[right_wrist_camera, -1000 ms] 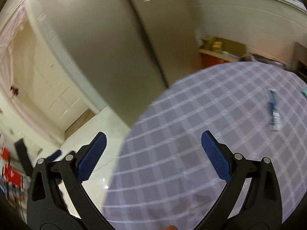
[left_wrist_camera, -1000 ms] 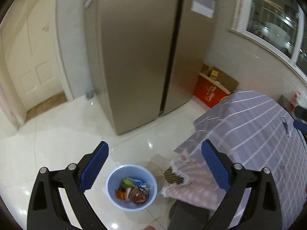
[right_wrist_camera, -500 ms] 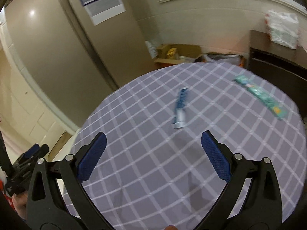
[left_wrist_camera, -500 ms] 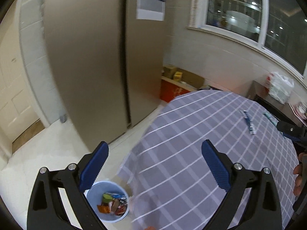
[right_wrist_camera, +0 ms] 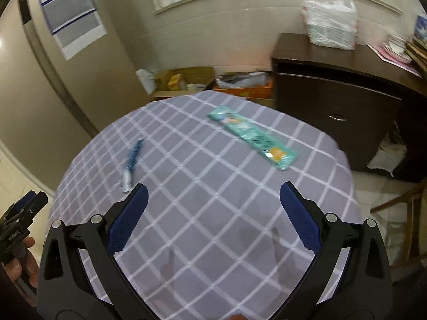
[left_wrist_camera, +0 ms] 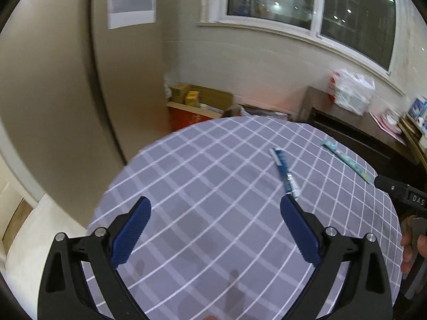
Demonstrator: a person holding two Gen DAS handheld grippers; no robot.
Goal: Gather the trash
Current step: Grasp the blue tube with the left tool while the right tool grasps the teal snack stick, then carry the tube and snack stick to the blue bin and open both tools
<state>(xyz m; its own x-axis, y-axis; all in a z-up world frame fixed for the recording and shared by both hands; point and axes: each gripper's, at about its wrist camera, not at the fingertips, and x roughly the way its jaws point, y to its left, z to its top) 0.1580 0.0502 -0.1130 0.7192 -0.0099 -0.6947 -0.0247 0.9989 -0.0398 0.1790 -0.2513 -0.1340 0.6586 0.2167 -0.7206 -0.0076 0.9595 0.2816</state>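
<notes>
1. Left gripper (left_wrist_camera: 215, 208): blue-padded fingers (left_wrist_camera: 131, 233) spread wide, nothing between them; poised above the near part of the round table (left_wrist_camera: 202, 186).
2. Right gripper (right_wrist_camera: 213, 194): fingers (right_wrist_camera: 300, 214) likewise spread wide and empty; poised over the near half of the same table (right_wrist_camera: 213, 213).
3. Table covering: grey-lilac cloth with a white grid pattern, draped over the round top.
4. Blue wrapper (left_wrist_camera: 285, 172): narrow strip with a whitish end, lying flat on the cloth, just beyond the left gripper's right fingertip; in the right wrist view (right_wrist_camera: 131, 161) seen just past the left fingertip, whitish end nearest it.
5. Teal wrapper (right_wrist_camera: 252, 137): longer flat packet with an orange patch at its near end, set diagonally on the far right part of the table; in the left wrist view (left_wrist_camera: 347, 160) near the far right edge, well apart from the blue wrapper.
6. Hand (left_wrist_camera: 412, 242) at the right border of the left wrist view, wrapped around the handle of the other gripper; a second hand (right_wrist_camera: 20, 264) at the left border of the right wrist view, doing the same.
7. Background: dark wooden cabinet (right_wrist_camera: 333, 98) beyond the table, with a white plastic bag (right_wrist_camera: 331, 24) on top; cardboard boxes (left_wrist_camera: 200, 101) on the floor against the wall; window (left_wrist_camera: 307, 8) above.
</notes>
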